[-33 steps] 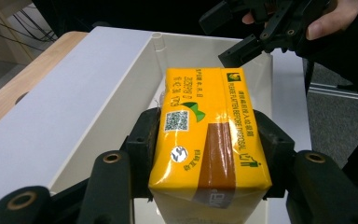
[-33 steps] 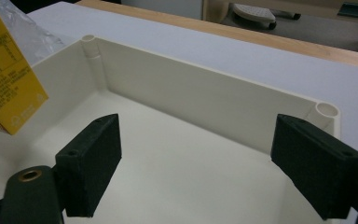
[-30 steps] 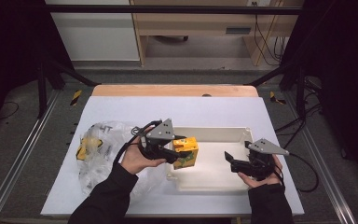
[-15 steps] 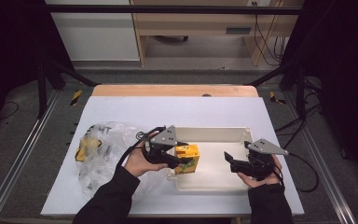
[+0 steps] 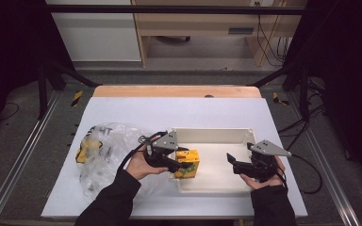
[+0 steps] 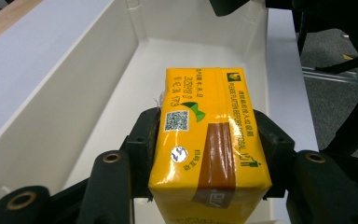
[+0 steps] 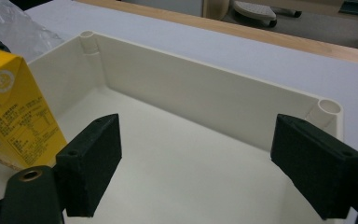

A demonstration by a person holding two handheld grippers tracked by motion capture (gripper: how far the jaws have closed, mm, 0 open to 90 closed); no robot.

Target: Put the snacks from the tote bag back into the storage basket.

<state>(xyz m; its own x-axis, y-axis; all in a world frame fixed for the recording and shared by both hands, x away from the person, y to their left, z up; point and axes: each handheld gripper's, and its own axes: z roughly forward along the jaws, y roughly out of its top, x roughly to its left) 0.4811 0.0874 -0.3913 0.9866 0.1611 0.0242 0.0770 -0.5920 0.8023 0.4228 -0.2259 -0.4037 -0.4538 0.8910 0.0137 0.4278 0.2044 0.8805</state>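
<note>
At the far left of the tabletop (image 5: 226,113) we see a crumpled clear plastic bag (image 5: 106,155) with one more yellow pack (image 5: 87,149) inside it, lying well apart from the tray. We judge that the packs are taken from this bag one at a time.

Next comes our left gripper (image 5: 181,165). Its fingers (image 6: 142,140) are closed on the yellow drink carton (image 6: 209,140), one pad on each long side, so the carton cannot turn. The carton is at the left end of the white tray (image 5: 212,134), just inside the left wall and low over the floor of the tray; we cannot tell if it touches the floor already. We hold it by the sides, we think, so that its base can go down flat.

The tray walls are low but upright, so the left fingers have little room beside the left wall. To the right of the carton the tray floor is free, with much room for more packs.

On the right, our right gripper (image 5: 233,162) waits over the right part of the tray. Its fingers (image 7: 91,163) stand wide apart with nothing between them, probably ready to steady the tray or the carton.
</note>
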